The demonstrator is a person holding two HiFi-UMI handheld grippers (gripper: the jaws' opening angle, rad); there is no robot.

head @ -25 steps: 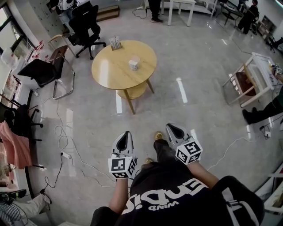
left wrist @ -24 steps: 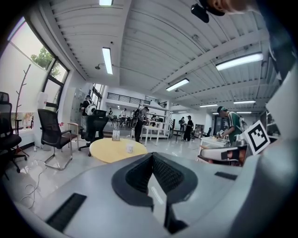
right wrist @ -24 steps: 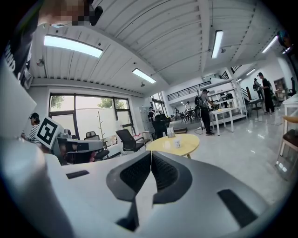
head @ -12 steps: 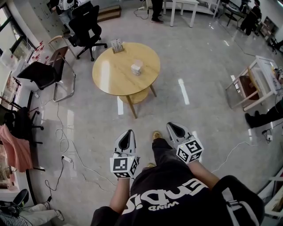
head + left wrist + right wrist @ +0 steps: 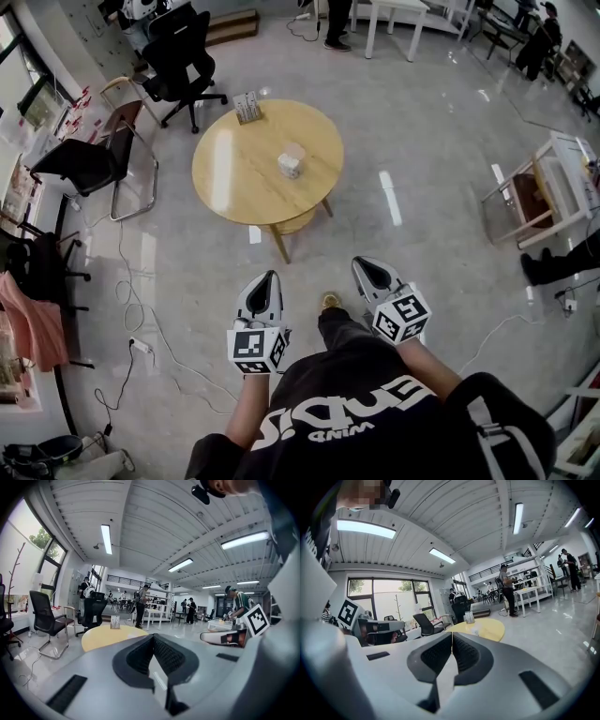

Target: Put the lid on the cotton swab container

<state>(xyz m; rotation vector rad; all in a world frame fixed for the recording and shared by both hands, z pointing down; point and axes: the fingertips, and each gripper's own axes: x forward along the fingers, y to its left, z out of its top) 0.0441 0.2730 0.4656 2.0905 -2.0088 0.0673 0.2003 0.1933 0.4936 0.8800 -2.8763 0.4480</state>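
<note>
The cotton swab container (image 5: pixel 292 160) is a small pale box near the middle of the round wooden table (image 5: pixel 234 178), far ahead of me. It also shows as a tiny pale shape (image 5: pixel 476 630) on the yellow tabletop (image 5: pixel 492 629) in the right gripper view. I cannot make out a separate lid at this distance. My left gripper (image 5: pixel 269 277) and right gripper (image 5: pixel 362 265) are held low in front of the person's body, well short of the table. Both point forward, shut and empty. In each gripper view the ribbed pads (image 5: pixel 140 656) (image 5: pixel 465 651) meet with nothing between them.
A small card stand (image 5: pixel 247 106) sits at the table's far edge. Black office chairs (image 5: pixel 184 58) and a metal-framed chair (image 5: pixel 103 155) stand to the left, with cables (image 5: pixel 141 330) across the floor. A white rack (image 5: pixel 548 187) is at the right, and people stand far off.
The table and container have slid a little lower in the head view, so they are closer. Both grippers keep their pose, shut and side by side.
</note>
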